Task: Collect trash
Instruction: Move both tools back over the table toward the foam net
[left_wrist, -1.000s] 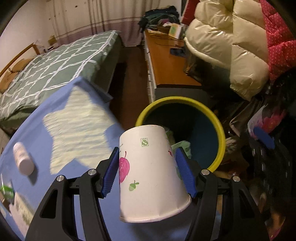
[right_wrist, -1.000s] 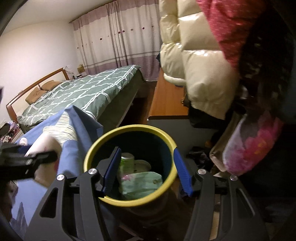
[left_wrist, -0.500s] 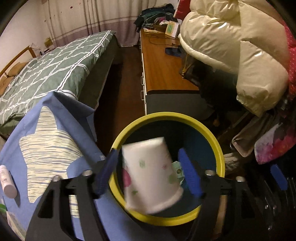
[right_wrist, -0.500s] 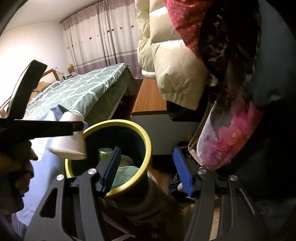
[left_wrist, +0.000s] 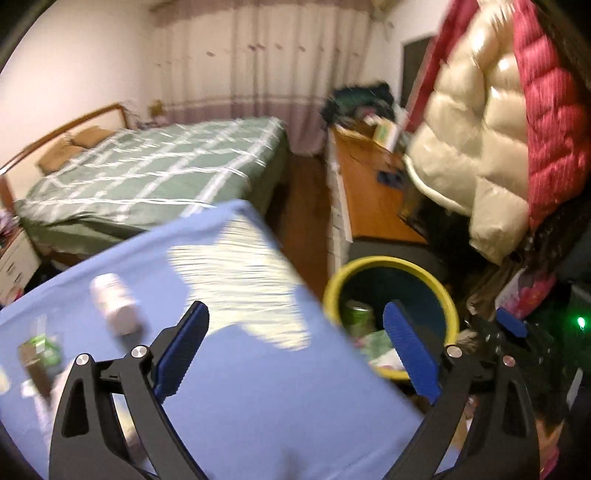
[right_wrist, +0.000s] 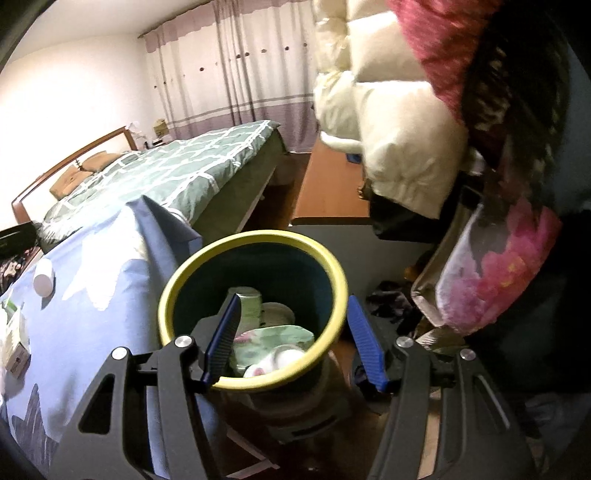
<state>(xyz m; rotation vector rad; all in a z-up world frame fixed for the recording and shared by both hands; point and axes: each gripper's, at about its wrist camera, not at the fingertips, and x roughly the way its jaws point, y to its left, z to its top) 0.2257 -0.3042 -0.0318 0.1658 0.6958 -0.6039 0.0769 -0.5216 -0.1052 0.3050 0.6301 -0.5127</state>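
A yellow-rimmed dark bin (right_wrist: 332, 269) stands beside the blue cloth (right_wrist: 92, 295); it also shows in the left wrist view (left_wrist: 384, 262). Inside lie a white paper cup (right_wrist: 280, 360), a green packet (right_wrist: 273, 338) and a green can (right_wrist: 249, 302). My right gripper (right_wrist: 293, 339) is open and empty, its jaws astride the bin's near rim. My left gripper (left_wrist: 295, 347) is open and empty above the blue cloth (left_wrist: 258, 398), left of the bin. A white bottle (left_wrist: 112, 301) lies on the cloth; it also shows in the right wrist view (right_wrist: 44, 280).
A small box (right_wrist: 14, 339) and other scraps (left_wrist: 38, 354) lie at the cloth's left end. A green bed (left_wrist: 147, 173) is behind, a wooden desk (left_wrist: 369, 199) beyond the bin. Puffy coats (right_wrist: 399, 147) and a pink bag (right_wrist: 491, 280) hang at the right.
The paper cup left my left gripper and dropped into the bin. My left gripper then swung up and left over the cloth. My right gripper shifted back over the bin.
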